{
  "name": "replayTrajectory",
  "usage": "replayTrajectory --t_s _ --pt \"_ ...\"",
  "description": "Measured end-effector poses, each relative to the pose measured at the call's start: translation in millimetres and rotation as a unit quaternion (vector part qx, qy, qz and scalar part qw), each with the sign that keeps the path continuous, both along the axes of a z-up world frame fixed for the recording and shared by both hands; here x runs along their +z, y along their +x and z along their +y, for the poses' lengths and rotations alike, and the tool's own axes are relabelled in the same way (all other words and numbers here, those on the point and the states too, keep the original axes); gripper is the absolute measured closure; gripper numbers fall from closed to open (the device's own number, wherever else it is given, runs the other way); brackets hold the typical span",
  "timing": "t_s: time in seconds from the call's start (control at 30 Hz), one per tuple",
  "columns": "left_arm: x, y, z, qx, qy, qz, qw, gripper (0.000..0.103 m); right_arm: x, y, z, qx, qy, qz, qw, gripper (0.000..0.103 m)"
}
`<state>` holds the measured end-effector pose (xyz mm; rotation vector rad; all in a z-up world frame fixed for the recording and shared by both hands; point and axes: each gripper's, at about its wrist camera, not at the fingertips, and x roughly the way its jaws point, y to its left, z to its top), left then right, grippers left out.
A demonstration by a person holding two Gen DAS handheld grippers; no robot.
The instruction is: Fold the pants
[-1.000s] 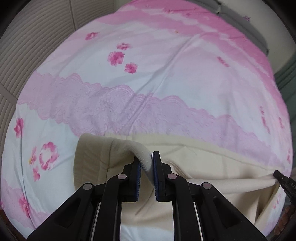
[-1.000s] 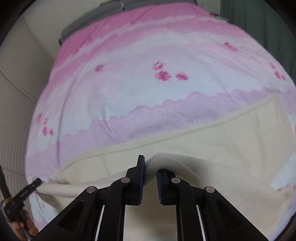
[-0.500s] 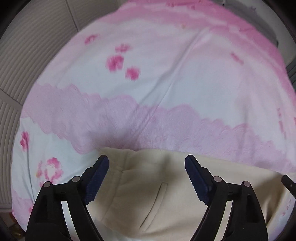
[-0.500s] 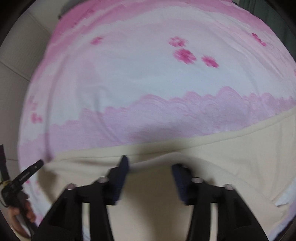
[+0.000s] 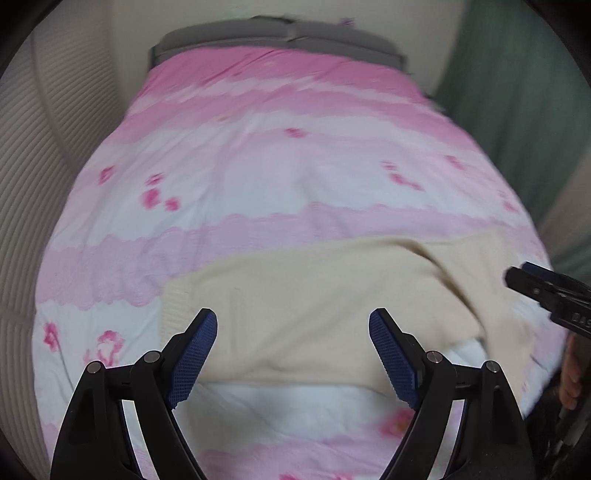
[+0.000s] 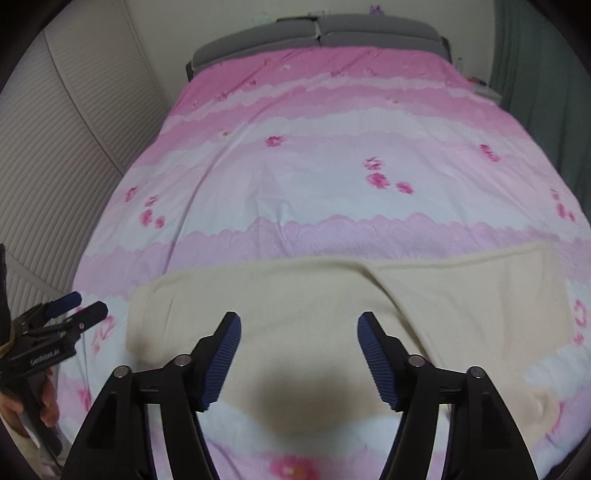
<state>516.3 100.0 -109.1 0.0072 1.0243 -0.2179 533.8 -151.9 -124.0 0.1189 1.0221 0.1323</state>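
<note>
Cream pants (image 5: 306, 306) lie folded across the near part of the pink and white bed cover (image 5: 280, 177), stretching from left to right. Seen from the right wrist, the pants (image 6: 332, 295) show a fold ridge running down their middle. My left gripper (image 5: 291, 321) hangs open above the pants' left half with nothing between its blue pads. My right gripper (image 6: 299, 323) hovers above the pants' middle, its jaws opening and holding nothing. At the picture edges, each wrist view catches the other gripper: the right gripper (image 5: 546, 291) and the left gripper (image 6: 70, 306).
A grey headboard (image 6: 317, 33) closes the far end of the bed. A ribbed white wall panel (image 6: 55, 147) runs along the left side, and a green curtain (image 5: 517, 110) hangs on the right. A person's hand (image 6: 22, 402) holds the left gripper's handle.
Both grippers let go of the cream pants, opened wide and rose away from the bed. The pants now lie flat, and more of the bed and headboard is in view.
</note>
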Motion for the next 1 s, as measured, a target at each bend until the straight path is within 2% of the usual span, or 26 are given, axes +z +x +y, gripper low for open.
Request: replayTrajectory --t_s 0.2,0.33,0.47,0.63,0.73,0.87,1.0 --pt "25.8 -60.6 -42.3 -0.078 -0.019 -0.024 0.9965 0.015 27.1 -92.9 -27.0 -0.058 0.0 -0.022 0.998 0.03" --pt "23.6 -96.1 -74.5 -0.132 -0.017 -0.025 0.9908 0.015 31.7 -147.2 -58.4 -0.111 -0.004 -0.022 0.994 0.03" --pt "14.0 -125.8 -111.2 -0.163 -0.024 -0.014 0.9862 0.015 28.2 -191.8 -94.9 -0.153 -0.015 -0.015 0.988 0.03" --pt "-2.2 -153.1 -166.0 -0.157 -0.032 0.014 0.9869 0.015 12.5 -233.4 -147.0 -0.179 -0.019 0.003 0.984 0.03" --pt "-17.5 -166.3 -208.3 -0.132 -0.031 0.031 0.9902 0.015 -2.7 -247.9 -182.2 -0.176 -0.013 0.023 0.984 0.03" --pt "-39.3 -181.9 -250.4 -0.083 -0.033 0.061 0.9942 0.015 -27.4 -257.8 -229.9 -0.144 -0.004 0.057 0.988 0.03" --pt "-59.9 -199.5 -284.4 -0.045 -0.016 0.098 0.994 0.015 -59.7 -259.7 -268.1 -0.098 -0.003 0.09 0.991 0.03"
